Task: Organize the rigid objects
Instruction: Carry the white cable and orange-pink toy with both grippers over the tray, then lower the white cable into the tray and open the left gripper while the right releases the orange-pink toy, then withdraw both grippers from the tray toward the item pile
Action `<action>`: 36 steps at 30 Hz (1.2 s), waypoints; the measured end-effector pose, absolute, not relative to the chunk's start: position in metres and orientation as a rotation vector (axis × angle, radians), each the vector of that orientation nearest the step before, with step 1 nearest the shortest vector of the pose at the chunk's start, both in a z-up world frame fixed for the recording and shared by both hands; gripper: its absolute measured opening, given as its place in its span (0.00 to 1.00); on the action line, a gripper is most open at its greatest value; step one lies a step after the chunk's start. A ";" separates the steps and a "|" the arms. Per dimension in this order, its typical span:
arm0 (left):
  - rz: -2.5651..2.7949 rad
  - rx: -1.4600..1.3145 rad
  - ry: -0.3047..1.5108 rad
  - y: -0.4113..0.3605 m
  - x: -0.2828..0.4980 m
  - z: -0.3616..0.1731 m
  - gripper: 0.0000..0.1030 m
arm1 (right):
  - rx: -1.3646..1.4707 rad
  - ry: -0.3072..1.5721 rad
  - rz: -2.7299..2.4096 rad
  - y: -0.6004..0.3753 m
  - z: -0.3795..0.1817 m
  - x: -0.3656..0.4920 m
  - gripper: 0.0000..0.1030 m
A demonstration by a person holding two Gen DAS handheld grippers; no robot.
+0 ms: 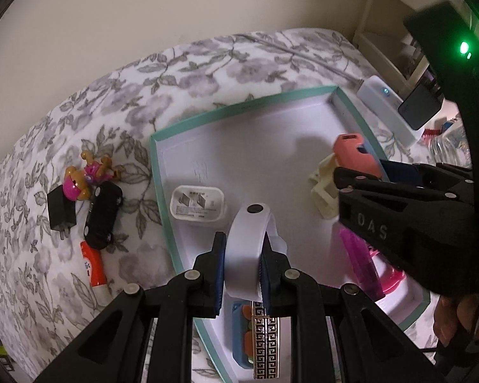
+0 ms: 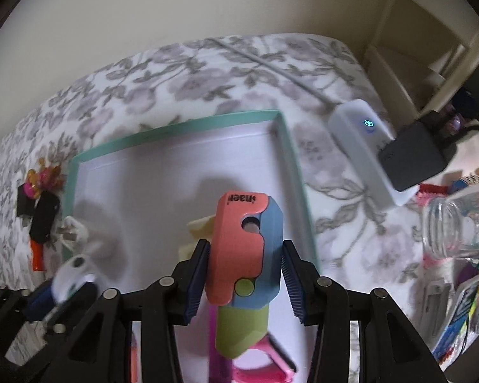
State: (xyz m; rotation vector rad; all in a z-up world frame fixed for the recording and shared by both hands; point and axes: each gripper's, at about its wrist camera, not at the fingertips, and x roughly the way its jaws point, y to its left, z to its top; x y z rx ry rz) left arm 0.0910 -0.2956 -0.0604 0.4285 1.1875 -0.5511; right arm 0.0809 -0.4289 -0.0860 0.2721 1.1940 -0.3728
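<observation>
Left gripper [image 1: 241,261]: I have it clamped on the white band [image 1: 250,242], held over the near end of the teal-rimmed tray [image 1: 163,210].
Right gripper [image 2: 244,279]: my jaws are pinching the coral-blue-green toy [image 2: 242,255] above the tray's right side.
Tray contents: white charger [image 1: 197,206], cream clip [image 1: 324,188].
Bedspread [image 1: 175,76]: black toy car [image 1: 102,214], puppy figure [image 1: 86,177] left of tray.

Left gripper [image 1: 241,260] low in frame, clamped on a white band [image 1: 247,249]; teal-rimmed tray [image 1: 163,198] centre, white charger [image 1: 197,206] inside; right gripper [image 1: 361,178] at right, gripping a coral toy [image 1: 351,153]
</observation>
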 end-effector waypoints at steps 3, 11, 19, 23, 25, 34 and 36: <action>-0.540 0.436 1.197 -0.295 0.092 -0.064 0.19 | 0.237 1.201 -0.361 -0.418 -0.086 0.086 0.46; -0.521 0.440 1.219 -0.294 0.096 -0.071 0.19 | 0.218 1.212 -0.356 -0.411 -0.085 0.092 0.46; -0.504 0.416 1.241 -0.291 0.101 -0.072 0.35 | 0.207 1.189 -0.358 -0.409 -0.076 0.093 0.60; -0.503 0.392 1.236 -0.289 0.102 -0.066 0.53 | 0.193 1.148 -0.363 -0.407 -0.060 0.091 0.60; -0.505 0.382 1.227 -0.288 0.103 -0.061 0.55 | 0.188 1.123 -0.372 -0.406 -0.051 0.090 0.60; -0.484 0.297 1.191 -0.267 0.114 -0.032 0.62 | 0.191 0.990 -0.396 -0.403 -0.004 0.079 0.63; -0.468 0.256 1.186 -0.257 0.120 -0.024 0.62 | 0.188 0.966 -0.398 -0.401 0.004 0.076 0.65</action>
